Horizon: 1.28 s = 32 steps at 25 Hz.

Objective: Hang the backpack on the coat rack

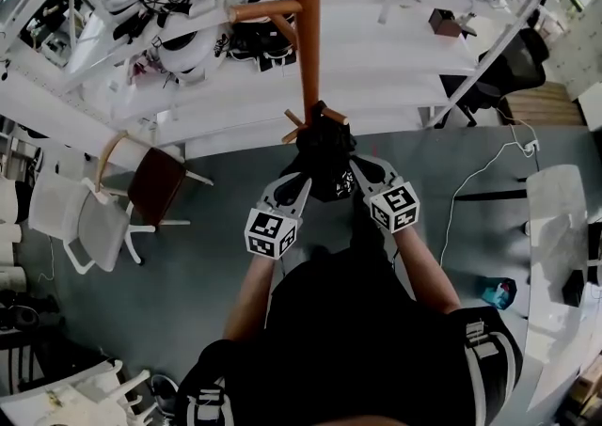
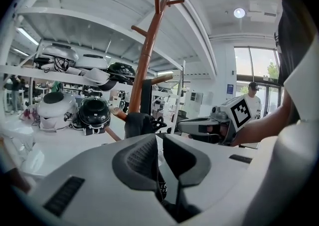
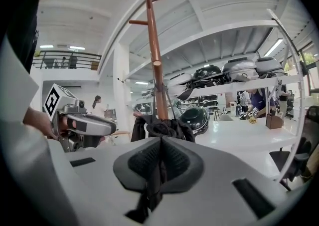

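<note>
Floor (image 1: 226, 245): grey, bore white chair (image 1: 99, 227), brown chair (image 1: 155, 184) | Shelving (image 1: 395, 62): white, held helmets (image 1: 188, 50) | Coat rack (image 1: 305, 20): stood upright beside shelving, foot hidden.

A black short-sleeved top (image 1: 372, 339) covers the torso, and the forearms are bare. At each side of it sit striped black-and-pale straps (image 1: 496, 351) (what they belong to is unclear). The left gripper (image 2: 159, 156) and the right gripper (image 3: 159, 159) match: smooth pale-grey shells, rounded at the front, with dark ribbed pads (image 3: 142, 162) lining the jaws and dark rectangular slots (image 3: 253, 197) sunk into the casing. Each carries a white cube (image 1: 271, 233) printed with black square markers.
</note>
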### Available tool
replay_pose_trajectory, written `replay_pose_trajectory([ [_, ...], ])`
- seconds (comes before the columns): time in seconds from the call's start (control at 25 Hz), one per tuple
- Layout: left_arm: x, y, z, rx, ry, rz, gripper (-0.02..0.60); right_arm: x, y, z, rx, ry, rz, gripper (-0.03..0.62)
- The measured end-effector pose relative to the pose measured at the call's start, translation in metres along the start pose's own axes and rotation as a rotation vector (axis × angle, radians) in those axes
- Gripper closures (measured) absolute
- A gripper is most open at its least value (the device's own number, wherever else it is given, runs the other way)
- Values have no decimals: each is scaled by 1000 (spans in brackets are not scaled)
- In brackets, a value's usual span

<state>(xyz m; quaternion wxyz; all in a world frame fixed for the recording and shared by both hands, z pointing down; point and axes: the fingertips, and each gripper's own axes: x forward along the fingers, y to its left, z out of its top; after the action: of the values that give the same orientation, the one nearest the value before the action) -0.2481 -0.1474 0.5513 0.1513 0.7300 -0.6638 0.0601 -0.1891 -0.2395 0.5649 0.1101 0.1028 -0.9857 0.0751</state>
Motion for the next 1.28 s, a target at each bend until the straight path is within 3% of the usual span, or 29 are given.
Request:
replay_pose_trajectory([
  [0.32,-5,-2,4,13,-14,-16,548,1,10,-2,-29,16,16,580],
  [1.28,-24,0,-4,28,3,-34,548,-4,31,-9,-42,31,-14,580],
])
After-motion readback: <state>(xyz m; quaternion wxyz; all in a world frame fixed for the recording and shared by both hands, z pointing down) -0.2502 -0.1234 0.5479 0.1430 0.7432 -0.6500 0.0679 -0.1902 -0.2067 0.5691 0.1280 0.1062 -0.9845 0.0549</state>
